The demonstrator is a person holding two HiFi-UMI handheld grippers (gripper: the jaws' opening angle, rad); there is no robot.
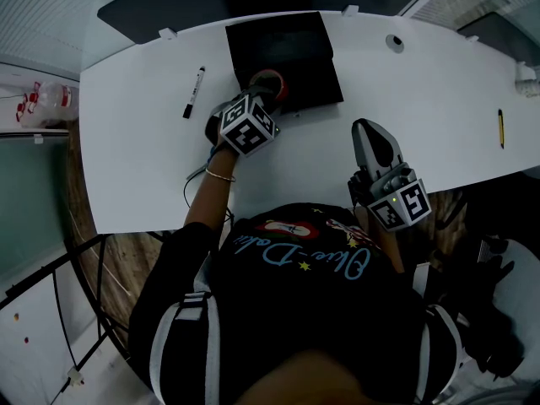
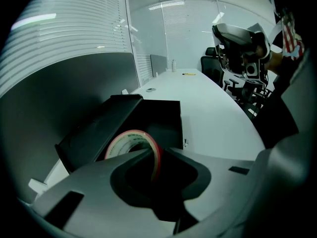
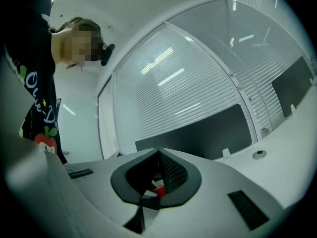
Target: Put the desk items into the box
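An open black box (image 1: 291, 53) lies at the far middle of the white desk (image 1: 135, 159). My left gripper (image 1: 267, 89) hangs over the box's near edge, shut on the rim of a red-edged tape roll (image 1: 272, 81). In the left gripper view the tape roll (image 2: 130, 142) stands on edge between the jaws of the left gripper (image 2: 156, 153), with the box (image 2: 158, 119) right behind it. My right gripper (image 1: 365, 129) stays by the desk's near edge, shut and holding nothing. The right gripper (image 3: 158, 151) points level toward the blinds.
A black marker (image 1: 193, 91) lies on the desk left of the box. A yellow pencil (image 1: 500, 127) rests near the right end, and a cable grommet (image 1: 394, 42) sits right of the box. Office chairs (image 2: 218, 68) line the desk's right side.
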